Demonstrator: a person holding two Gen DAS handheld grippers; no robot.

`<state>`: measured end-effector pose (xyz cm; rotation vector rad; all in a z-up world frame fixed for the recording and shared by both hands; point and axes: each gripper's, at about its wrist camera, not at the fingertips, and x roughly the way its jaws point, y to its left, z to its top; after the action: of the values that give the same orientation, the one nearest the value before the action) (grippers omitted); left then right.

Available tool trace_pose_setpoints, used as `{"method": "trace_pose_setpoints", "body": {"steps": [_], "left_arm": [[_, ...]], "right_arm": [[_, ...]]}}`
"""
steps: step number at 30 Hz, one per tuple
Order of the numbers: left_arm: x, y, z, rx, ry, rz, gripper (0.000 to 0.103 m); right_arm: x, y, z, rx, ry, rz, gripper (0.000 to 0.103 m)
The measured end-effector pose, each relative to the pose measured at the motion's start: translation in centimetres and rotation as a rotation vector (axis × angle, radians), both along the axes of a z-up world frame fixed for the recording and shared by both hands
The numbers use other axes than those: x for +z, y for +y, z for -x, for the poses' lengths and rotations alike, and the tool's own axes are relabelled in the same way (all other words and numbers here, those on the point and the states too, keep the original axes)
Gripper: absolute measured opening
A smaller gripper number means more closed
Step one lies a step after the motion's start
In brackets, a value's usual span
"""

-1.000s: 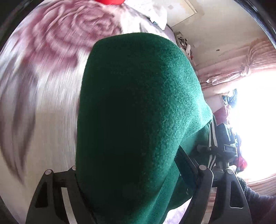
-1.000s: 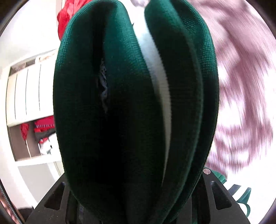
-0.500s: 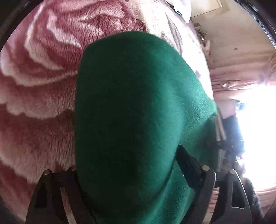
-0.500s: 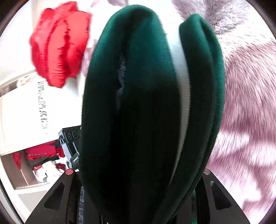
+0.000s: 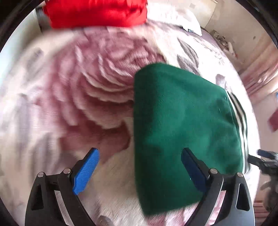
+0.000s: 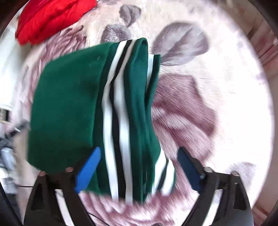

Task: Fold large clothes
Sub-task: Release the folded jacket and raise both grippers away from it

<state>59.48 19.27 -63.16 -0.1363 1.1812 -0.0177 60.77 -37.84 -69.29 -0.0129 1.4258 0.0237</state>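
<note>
A dark green garment with white and black stripes lies folded into a thick rectangle on a rose-patterned blanket. My left gripper is open above its left edge, with the blue pads wide apart and empty. In the right wrist view the garment shows its striped side. My right gripper is open over the striped end, holding nothing.
A red padded garment lies at the far end of the blanket, also in the right wrist view. White bedding lies behind it. Pink curtains hang at the right. The other gripper shows at the right edge.
Both grippers were shut on the green garment, holding it up. Now both have opened and pulled back, and the garment lies folded on the blanket.
</note>
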Motion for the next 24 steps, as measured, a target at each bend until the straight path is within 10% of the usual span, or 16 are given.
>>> {"method": "trace_pose_setpoints", "body": {"steps": [10,24], "left_arm": [[12.3,-3.8,10.4,0.039,-0.158,-0.111,0.100],[30.8,-7.2,24.9,0.013,-0.288,-0.120,0.100]], "right_arm": [[14.0,22.2,16.9,-0.135,-0.217,0.174,0.102],[38.2,25.1,34.2,-0.142,-0.420,0.255,0.102]]}}
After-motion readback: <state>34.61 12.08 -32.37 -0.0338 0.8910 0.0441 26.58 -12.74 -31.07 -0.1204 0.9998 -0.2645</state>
